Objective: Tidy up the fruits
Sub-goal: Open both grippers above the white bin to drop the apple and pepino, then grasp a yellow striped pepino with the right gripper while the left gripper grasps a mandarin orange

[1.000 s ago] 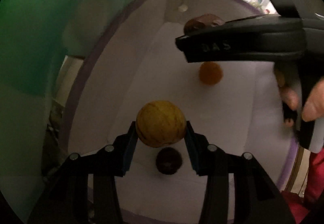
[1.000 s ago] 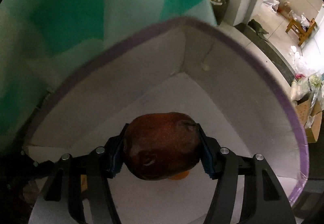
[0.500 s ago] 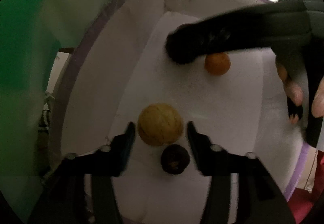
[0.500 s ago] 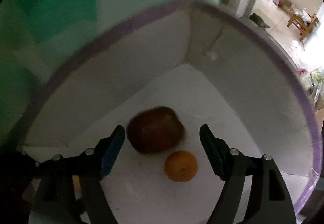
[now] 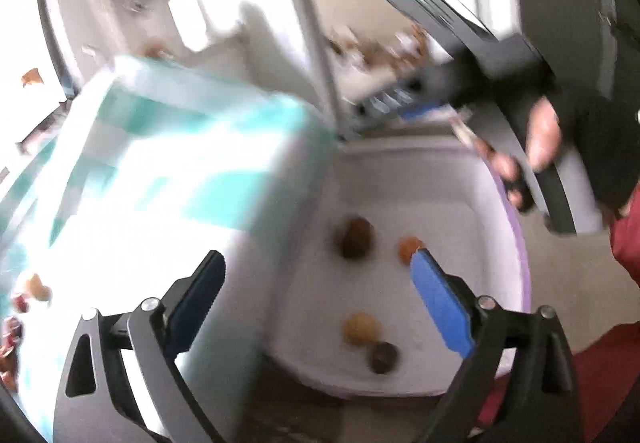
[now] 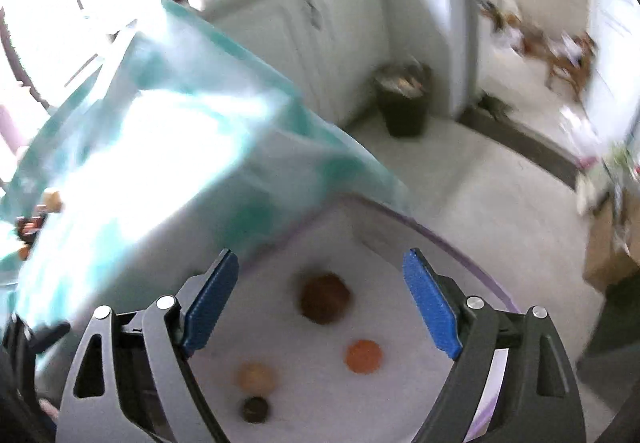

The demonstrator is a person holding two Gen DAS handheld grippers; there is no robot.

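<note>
A white bin with a purple rim (image 5: 516, 227) (image 6: 472, 255) holds a brown fruit (image 5: 354, 237) (image 6: 325, 298), an orange (image 5: 408, 249) (image 6: 363, 357), a yellow round fruit (image 5: 360, 329) (image 6: 256, 377) and a small dark fruit (image 5: 384, 357) (image 6: 255, 409). My left gripper (image 5: 316, 295) is open and empty, high above the bin. My right gripper (image 6: 320, 297) is open and empty above the bin; it also shows at the upper right of the left wrist view (image 5: 404, 103). More fruits (image 5: 36, 291) (image 6: 52, 199) lie on the table at the far left.
A table with a teal and white checked cloth (image 5: 160, 171) (image 6: 160, 147) stands beside the bin on the left. A dark waste basket (image 6: 404, 103) stands on the floor by white cabinets (image 6: 320, 15). A cardboard box (image 6: 608, 243) is at the right.
Both grippers let go of their fruits, the yellow one and the brown one, which now lie in the bin. Both grippers have opened wide and risen well above the bin.
</note>
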